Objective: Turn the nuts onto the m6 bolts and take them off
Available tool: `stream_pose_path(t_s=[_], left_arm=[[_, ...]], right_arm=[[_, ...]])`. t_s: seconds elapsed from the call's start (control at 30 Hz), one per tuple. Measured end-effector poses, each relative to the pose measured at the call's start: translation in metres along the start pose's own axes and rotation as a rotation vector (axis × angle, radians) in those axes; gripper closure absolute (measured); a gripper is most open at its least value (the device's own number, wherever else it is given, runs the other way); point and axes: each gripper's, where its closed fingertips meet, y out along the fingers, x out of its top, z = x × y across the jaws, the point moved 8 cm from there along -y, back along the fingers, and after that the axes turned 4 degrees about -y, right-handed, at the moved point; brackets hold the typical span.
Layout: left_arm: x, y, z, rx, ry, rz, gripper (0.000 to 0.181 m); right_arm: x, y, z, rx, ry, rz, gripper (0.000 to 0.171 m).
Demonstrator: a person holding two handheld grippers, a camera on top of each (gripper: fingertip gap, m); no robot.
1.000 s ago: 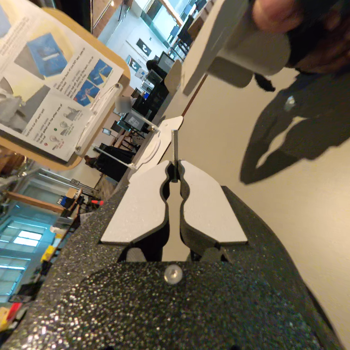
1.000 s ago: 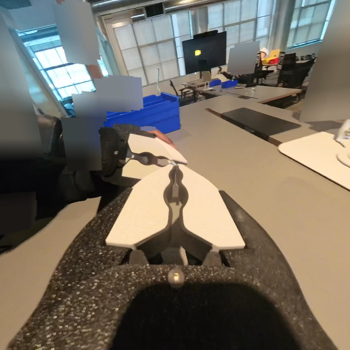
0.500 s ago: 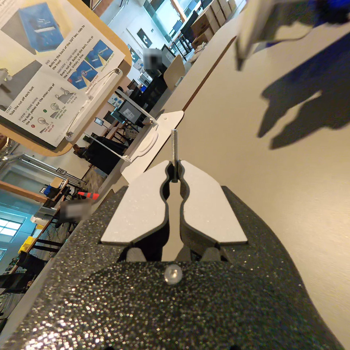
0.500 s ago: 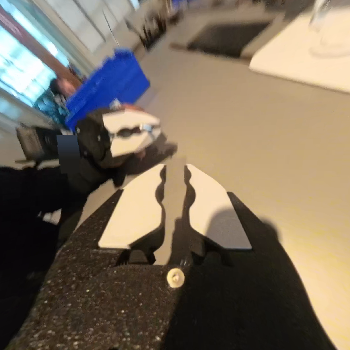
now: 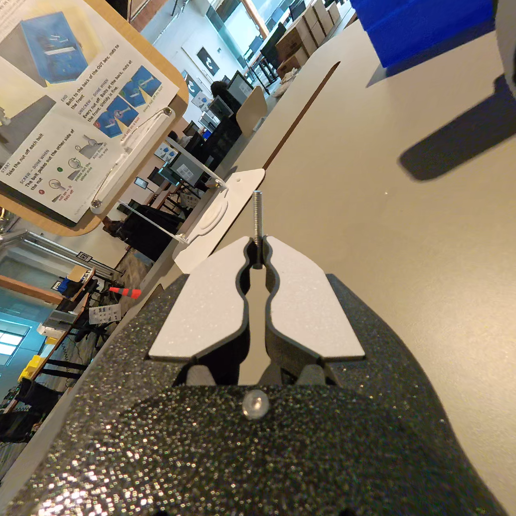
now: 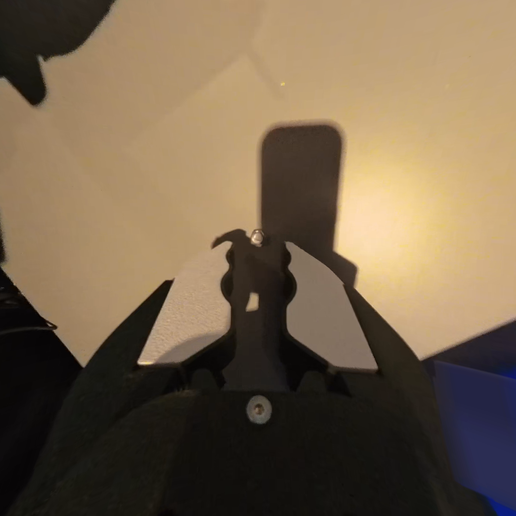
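The left gripper (image 5: 257, 242) is tilted sideways over the beige table (image 5: 391, 279), its white fingers (image 5: 212, 301) pinched narrow on a threaded bolt (image 5: 257, 215) that sticks straight out past the tips. The right gripper (image 6: 258, 244) points down at the same table, its fingers (image 6: 192, 304) parted with a clear gap; a small silver nut (image 6: 256, 238) lies on the table just beyond the tips, in the gripper's dark shadow, touching neither finger as far as the blur allows. An instruction sheet (image 5: 69, 111) with printed text and pictures is clipped to a wooden board (image 5: 156, 64) at upper left. A blue bin (image 5: 424, 30) stands far off, and a white plate (image 5: 220, 206) lies beyond the bolt.
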Motion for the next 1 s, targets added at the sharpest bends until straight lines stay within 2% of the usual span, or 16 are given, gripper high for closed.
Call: stream_pose_path(t_s=[0.3, 0.53, 0.67, 0.8, 1.0], left_arm=[[0.001, -0.002, 0.003, 0.011, 0.000, -0.006, 0.176], [0.001, -0.001, 0.002, 0.006, -0.006, -0.005, 0.176], [0.002, -0.001, 0.002, 0.003, -0.004, -0.007, 0.176], [0.002, -0.001, 0.002, 0.001, -0.005, -0.009, 0.176], [0.003, -0.001, 0.001, -0.005, -0.005, -0.010, 0.176]], right_arm=[[0.004, 0.002, 0.002, -0.093, -0.134, 0.029, 0.143], [0.006, 0.005, 0.009, -0.185, -0.327, 0.072, 0.133], [0.006, 0.005, 0.010, -0.195, -0.346, 0.074, 0.139], [0.007, 0.007, 0.013, -0.164, -0.361, 0.069, 0.160], [0.009, 0.009, 0.018, -0.180, -0.396, 0.077, 0.160]])
